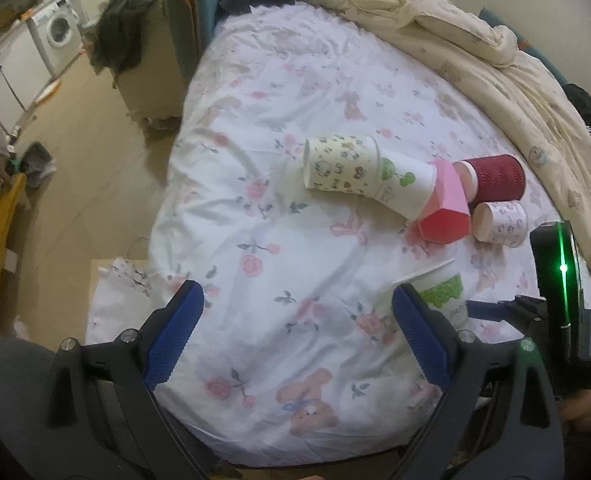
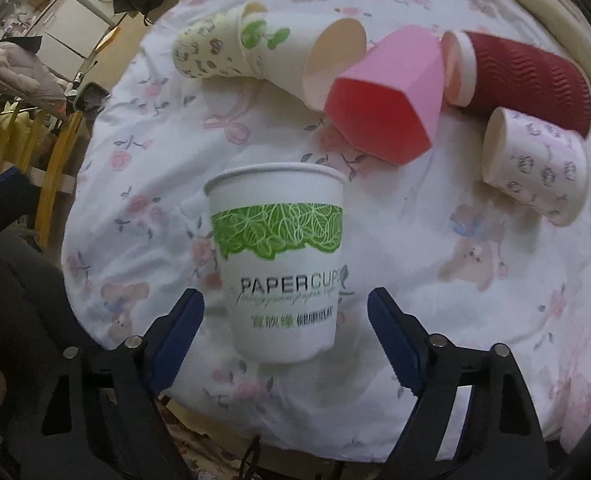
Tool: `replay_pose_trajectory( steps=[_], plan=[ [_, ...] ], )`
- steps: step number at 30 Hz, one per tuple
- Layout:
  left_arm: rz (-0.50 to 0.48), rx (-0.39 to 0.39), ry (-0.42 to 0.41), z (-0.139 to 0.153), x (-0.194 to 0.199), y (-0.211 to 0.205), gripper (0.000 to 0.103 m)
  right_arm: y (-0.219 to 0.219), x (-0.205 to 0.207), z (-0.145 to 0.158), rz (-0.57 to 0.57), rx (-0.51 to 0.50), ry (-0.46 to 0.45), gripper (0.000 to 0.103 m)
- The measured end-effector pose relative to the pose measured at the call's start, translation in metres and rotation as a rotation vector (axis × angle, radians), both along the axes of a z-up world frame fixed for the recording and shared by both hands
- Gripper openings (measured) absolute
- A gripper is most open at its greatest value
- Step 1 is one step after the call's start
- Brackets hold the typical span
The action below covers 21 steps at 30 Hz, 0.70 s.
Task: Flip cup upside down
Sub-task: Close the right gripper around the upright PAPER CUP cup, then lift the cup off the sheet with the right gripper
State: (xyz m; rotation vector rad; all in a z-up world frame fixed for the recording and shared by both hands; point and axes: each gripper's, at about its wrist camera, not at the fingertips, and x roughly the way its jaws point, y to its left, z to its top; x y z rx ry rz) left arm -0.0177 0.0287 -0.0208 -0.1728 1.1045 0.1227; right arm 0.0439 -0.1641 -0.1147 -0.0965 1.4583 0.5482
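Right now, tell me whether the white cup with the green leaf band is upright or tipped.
Upright. The white cup stands rim up, its print reading the right way, between the open right tool's fingers, which don't touch it.

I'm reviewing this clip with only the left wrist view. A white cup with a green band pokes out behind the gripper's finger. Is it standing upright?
Observer: Yes. In the right wrist view the white cup stands mouth up on the bedsheet.
Operator: Is the right gripper holding it?
Observer: No. The right gripper is open, with a gap between each finger and the cup's lower wall.
Operator: Any print besides the green band?
Observer: Under the leaf band it reads PAPERCUPS, with green characters lower down.
Operator: Is my left gripper involved?
Observer: The left gripper is open over bare sheet, holding nothing.
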Motion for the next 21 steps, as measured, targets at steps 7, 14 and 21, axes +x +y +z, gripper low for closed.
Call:
replay_pose_trajectory(
  steps=[7,14,21],
  plan=[
    [0.003,-0.032,-0.006,0.001,0.002,0.002,0.094,-0.001,0.002,-0.006,0.006,0.034,0.023,0.06],
    [0.005,-0.043,-0.057,0.011,0.001,0.002,0.094,-0.017,-0.002,0.038,-0.035,0.088,-0.051,0.059],
    [-0.04,-0.107,-0.079,0.014,0.003,-0.008,0.094,-0.049,-0.017,0.093,-0.058,0.171,-0.145,0.06]
  ],
)
